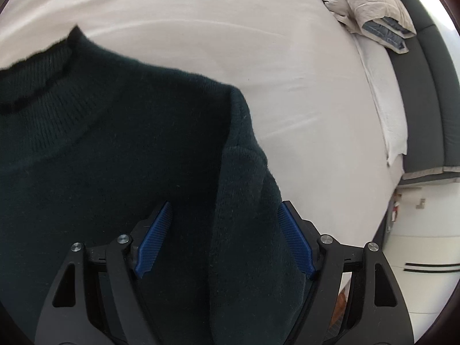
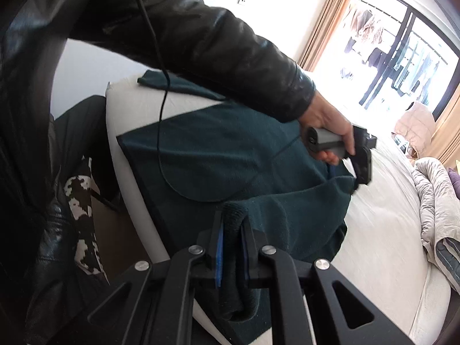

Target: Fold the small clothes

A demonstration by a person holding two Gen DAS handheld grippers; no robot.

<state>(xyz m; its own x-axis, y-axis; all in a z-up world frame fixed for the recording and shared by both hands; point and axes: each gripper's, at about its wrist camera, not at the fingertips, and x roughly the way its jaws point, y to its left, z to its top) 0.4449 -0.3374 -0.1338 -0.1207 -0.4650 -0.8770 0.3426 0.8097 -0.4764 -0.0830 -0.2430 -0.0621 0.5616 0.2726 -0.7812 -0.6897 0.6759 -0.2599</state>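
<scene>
Left wrist view: the left gripper (image 1: 224,238) pointed down over a dark green sweater (image 1: 115,155) spread on a white bed (image 1: 287,72). Its jaws stood wide, blue pads (image 1: 296,241) well apart. A folded-over part of the sweater, likely a sleeve (image 1: 247,201), ran up between the two fingers. The right-hand pad sat just beside the sleeve edge; the left-hand pad looked apart from the cloth fold. No squeeze on the knit visible. The ribbed collar (image 1: 37,66) lay at upper left, flat on the sheet. A crumpled grey duvet (image 1: 371,3) sat at the far top right of the bed, well apart from the sweater. A dark bed frame (image 1: 428,86) ran along the right side.

Right wrist view: the right gripper (image 2: 231,230) had its jaws narrow, clamped on a bunched fold of the sweater (image 2: 218,155); cloth stuck out above the pads and hung below them. The rest of the sweater lay across the bed (image 2: 382,230), near its edge. The person's left hand (image 2: 330,126), in a black leather sleeve (image 2: 224,57), held the other gripper's handle over the far side of the sweater. A black cable (image 2: 161,115) hung down across the cloth. Bright window (image 2: 402,57) and curtain (image 2: 327,20) behind; duvet (image 2: 437,201) at right.
</scene>
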